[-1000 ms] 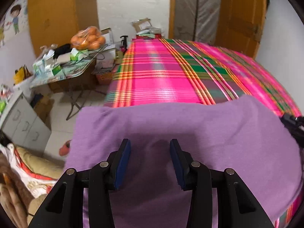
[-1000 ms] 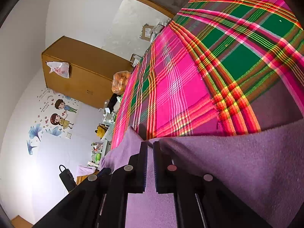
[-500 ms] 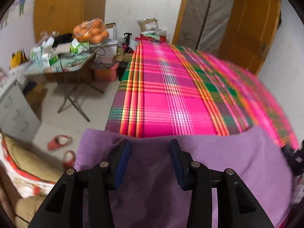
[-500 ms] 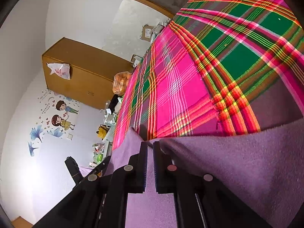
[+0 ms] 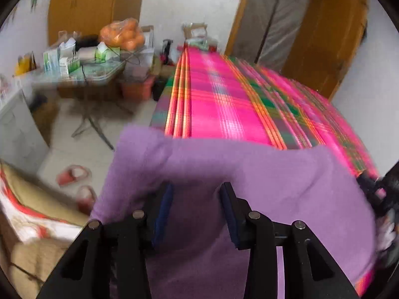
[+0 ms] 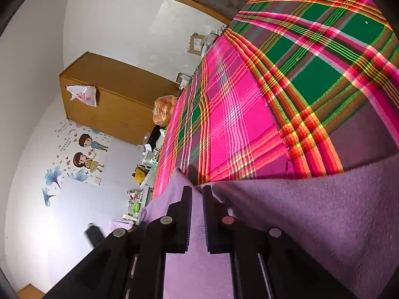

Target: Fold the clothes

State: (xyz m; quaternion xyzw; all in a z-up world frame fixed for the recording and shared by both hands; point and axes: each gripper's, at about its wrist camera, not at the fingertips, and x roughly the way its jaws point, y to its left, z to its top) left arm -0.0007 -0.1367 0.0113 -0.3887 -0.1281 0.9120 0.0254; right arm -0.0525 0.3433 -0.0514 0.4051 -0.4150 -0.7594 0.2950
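purple garment (image 6: 311,214) pinched in right gripper (image 6: 197,194) jaws, beneath spread left gripper (image 5: 195,191) jaws

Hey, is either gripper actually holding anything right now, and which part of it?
The right gripper is shut on the purple cloth, pinching its edge. The left gripper is open, with cloth between its fingers, not clamped.

Left gripper (image 5: 195,194) jaws apart, right gripper (image 6: 197,190) jaws pinched
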